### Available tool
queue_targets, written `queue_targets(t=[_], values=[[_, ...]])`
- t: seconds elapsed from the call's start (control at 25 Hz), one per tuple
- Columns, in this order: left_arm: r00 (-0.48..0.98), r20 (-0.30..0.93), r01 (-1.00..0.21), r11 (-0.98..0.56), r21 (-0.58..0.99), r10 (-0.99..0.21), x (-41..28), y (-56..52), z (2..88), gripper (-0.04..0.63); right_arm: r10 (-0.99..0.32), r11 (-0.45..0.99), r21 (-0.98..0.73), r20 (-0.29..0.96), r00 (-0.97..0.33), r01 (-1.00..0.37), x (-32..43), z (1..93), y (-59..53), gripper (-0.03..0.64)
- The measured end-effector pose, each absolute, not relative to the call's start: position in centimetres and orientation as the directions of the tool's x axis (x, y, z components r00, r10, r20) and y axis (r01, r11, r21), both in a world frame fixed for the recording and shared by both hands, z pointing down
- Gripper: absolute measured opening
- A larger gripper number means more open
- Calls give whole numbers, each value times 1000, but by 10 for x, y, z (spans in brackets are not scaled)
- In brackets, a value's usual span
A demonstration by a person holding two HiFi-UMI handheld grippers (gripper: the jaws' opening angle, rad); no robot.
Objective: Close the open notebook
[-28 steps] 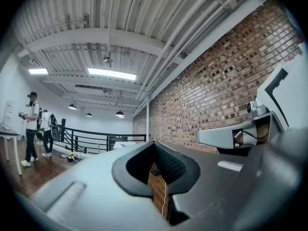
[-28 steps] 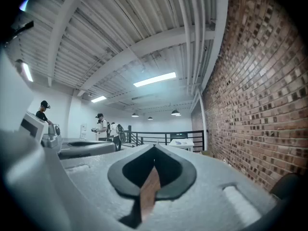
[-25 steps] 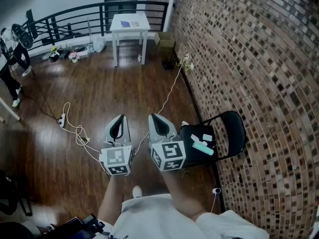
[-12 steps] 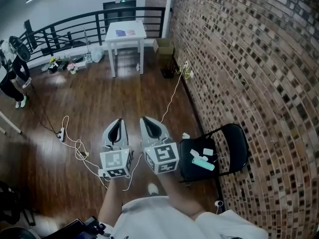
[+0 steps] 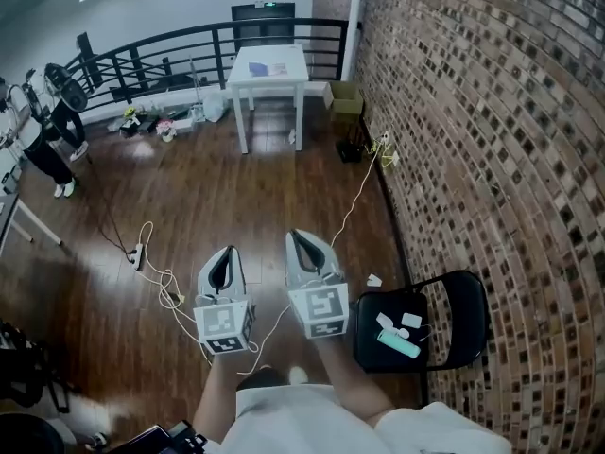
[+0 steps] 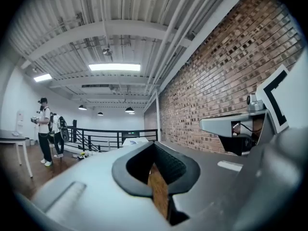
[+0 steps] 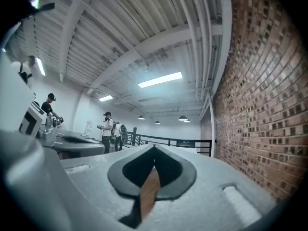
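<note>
An open notebook (image 5: 267, 68) lies on a small white table (image 5: 295, 64) at the far end of the room, near the black railing. My left gripper (image 5: 224, 253) and right gripper (image 5: 298, 237) are held side by side, level, over the wooden floor and well short of the table. Both are shut with nothing between the jaws. In the left gripper view the shut tips (image 6: 155, 146) point toward the distant table (image 6: 136, 140). The right gripper view shows its shut tips (image 7: 154, 150) aimed the same way.
A brick wall (image 5: 492, 112) runs along the right. A black folding chair (image 5: 468, 315) with small items stands by it. Cables and a power strip (image 5: 142, 252) lie on the floor at left. A cardboard box (image 5: 345, 96) sits beside the table. A person (image 5: 52, 130) stands far left.
Both grippers have travelled forward across the floor toward the table. The black chair has slid lower and nearer in the head view. The jaws stayed shut.
</note>
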State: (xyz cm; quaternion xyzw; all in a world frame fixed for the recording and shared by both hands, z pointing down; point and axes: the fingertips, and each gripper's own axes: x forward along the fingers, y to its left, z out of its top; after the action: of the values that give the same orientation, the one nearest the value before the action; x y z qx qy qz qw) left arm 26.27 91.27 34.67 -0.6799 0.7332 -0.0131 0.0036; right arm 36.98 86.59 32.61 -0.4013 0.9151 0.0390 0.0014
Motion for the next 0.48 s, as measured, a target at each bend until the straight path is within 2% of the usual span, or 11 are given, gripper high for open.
queue_targets(t=[0.28, 0.48], values=[[-46, -8, -999, 46, -22, -999, 245, 859, 353, 15, -725, 687, 29, -36, -688, -726, 342, 346, 824, -12], [-1, -68, -998, 5, -56, -998, 221, 802, 333, 16, -745, 666, 9, -44, -666, -746, 316, 344, 769, -13]])
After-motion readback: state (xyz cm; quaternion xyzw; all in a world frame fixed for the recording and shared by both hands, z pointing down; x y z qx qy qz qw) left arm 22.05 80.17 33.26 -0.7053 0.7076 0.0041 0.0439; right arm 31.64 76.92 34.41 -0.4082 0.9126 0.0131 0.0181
